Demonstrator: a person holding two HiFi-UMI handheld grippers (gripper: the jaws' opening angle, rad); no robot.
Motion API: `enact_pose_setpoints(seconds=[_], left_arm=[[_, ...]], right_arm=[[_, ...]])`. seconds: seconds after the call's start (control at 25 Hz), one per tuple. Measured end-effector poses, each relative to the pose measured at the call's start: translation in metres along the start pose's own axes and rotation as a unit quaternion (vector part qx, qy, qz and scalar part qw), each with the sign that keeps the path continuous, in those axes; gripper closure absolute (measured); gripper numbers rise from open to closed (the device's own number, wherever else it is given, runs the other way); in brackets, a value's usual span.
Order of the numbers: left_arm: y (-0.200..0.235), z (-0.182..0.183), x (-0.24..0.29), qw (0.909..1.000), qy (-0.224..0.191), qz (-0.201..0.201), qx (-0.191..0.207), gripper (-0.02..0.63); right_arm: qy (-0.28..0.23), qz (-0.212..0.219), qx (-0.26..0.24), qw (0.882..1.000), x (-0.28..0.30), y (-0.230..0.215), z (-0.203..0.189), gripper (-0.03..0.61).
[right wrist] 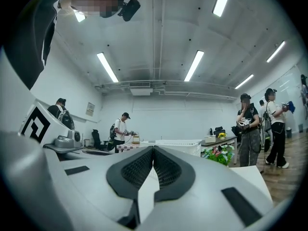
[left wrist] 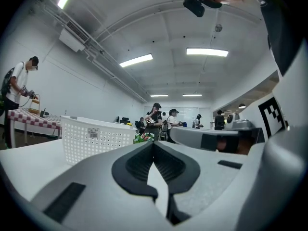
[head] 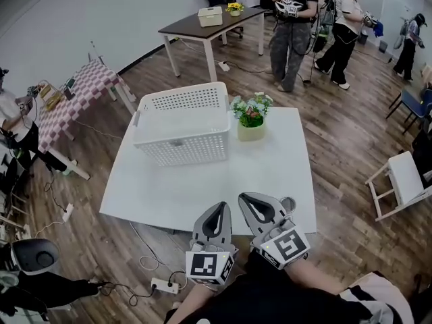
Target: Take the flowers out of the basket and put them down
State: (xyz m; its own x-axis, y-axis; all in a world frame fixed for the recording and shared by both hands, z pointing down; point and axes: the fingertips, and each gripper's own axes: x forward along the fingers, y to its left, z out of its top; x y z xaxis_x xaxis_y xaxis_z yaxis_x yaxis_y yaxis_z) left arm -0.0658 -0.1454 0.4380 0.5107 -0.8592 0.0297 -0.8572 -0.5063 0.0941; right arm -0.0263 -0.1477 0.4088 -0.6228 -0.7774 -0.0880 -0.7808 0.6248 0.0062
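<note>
A small bunch of white flowers [head: 251, 111] with green leaves stood upright in a pale cream pot [head: 250, 132] on the white table [head: 202, 187], outside the white perforated basket [head: 181, 123] and just beside its right wall. The left gripper [head: 219, 206] and the right gripper [head: 247, 198] hovered side by side over the table's near edge, well apart from the flowers. Each had its jaws pressed together at the tips, with nothing between them.
</note>
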Motion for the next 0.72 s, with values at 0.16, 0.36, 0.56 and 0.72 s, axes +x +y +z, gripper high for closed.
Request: enact_pose_setpoints(seconds=[0.16, 0.36, 0.56, 0.72], left_arm=[[-0.008, -0.002, -0.038, 1.0000, -0.001, 0.001, -0.003, 0.614], [-0.021, -0.001, -0.065, 0.9999, -0.005, -0.013, -0.001, 0.614], [-0.036, -0.002, -0.078, 0.9997, -0.004, -0.025, 0.001, 0.614], [-0.050, -0.012, -0.083, 0.9992, 0.007, -0.039, 0.000, 0.614]], right_arm=[[-0.005, -0.006, -0.010, 1.000, -0.024, 0.035, 0.005, 0.560], [-0.004, -0.005, -0.019, 1.000, -0.044, 0.066, 0.006, 0.560], [-0.005, -0.022, -0.012, 1.000, -0.062, 0.071, 0.008, 0.560], [-0.003, -0.025, -0.015, 1.000, -0.074, 0.076, 0.008, 0.560]])
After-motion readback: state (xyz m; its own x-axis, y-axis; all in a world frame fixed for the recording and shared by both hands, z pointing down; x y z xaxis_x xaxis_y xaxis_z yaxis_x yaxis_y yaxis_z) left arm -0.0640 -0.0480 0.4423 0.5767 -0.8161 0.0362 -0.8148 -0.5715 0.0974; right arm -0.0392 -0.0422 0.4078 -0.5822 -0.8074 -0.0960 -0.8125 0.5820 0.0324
